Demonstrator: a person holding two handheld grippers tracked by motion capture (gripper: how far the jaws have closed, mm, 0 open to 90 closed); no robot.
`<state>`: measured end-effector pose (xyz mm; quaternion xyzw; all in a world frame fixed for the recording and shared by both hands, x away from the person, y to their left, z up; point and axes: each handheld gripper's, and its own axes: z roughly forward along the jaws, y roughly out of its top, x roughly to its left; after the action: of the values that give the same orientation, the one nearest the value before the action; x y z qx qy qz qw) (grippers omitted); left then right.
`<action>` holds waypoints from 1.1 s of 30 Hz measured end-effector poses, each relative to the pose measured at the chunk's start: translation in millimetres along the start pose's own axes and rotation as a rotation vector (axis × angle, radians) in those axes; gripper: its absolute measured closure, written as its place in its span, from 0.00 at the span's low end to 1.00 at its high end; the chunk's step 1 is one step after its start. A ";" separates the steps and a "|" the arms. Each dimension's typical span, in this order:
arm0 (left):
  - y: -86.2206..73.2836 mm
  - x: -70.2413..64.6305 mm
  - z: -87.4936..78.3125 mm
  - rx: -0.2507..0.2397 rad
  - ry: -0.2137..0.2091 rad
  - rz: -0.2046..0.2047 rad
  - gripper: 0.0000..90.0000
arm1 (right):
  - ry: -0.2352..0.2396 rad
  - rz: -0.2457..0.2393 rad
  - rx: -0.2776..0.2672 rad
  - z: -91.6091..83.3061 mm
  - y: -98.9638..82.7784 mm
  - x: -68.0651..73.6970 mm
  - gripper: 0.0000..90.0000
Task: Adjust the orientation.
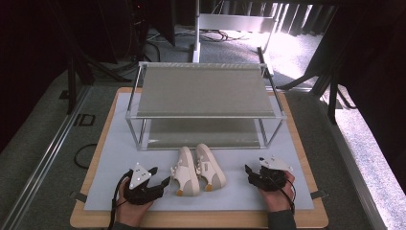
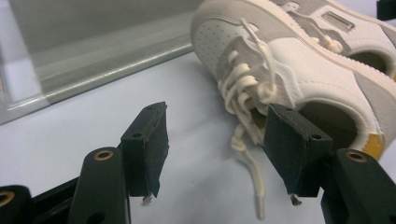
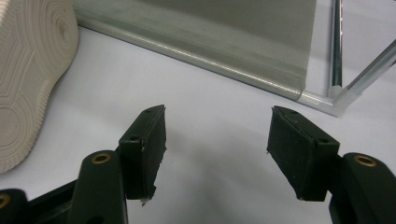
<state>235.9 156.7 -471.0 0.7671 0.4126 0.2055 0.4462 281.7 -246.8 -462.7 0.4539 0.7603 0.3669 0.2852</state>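
L: I see left gripper lower left of centre in high view, jaws spread wide, left hand behind | R: right gripper lower right, jaws apart, right hand behind

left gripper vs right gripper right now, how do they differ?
The left gripper points at the left shoe, a loose lace lying between its jaws; the right gripper has bare mat between its jaws. The left sits close to its shoe; the right sits apart from the right shoe. Both are open, holding nothing.

Cream shoes; black fingers
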 end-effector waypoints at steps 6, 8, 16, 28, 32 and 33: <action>-2.0 -5.7 5.5 0.017 -0.016 0.019 0.44 | -0.009 -0.001 -0.001 -0.6 0.1 -0.4 0.41; -2.0 -6.3 8.4 0.025 -0.021 0.020 0.45 | -0.014 -0.004 -0.006 -1.1 0.2 -0.7 0.41; 5.6 -15.9 26.3 0.055 -0.018 0.068 0.50 | -0.024 -0.006 -0.010 -2.0 0.5 -0.7 0.41; 13.3 -18.6 34.7 0.039 -0.006 0.064 0.72 | -0.037 -0.013 -0.011 -2.3 0.1 -1.0 0.41; 16.7 -14.8 32.1 0.002 -0.005 0.022 0.87 | -0.040 -0.016 -0.012 -2.7 0.1 -1.1 0.41; 17.8 -14.2 32.6 -0.002 -0.008 0.010 0.88 | -0.040 -0.016 -0.013 -2.8 0.1 -1.1 0.41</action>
<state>258.0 123.6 -471.9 0.7696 0.4066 0.2053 0.4475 280.0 -248.6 -460.9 0.4532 0.7556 0.3602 0.3063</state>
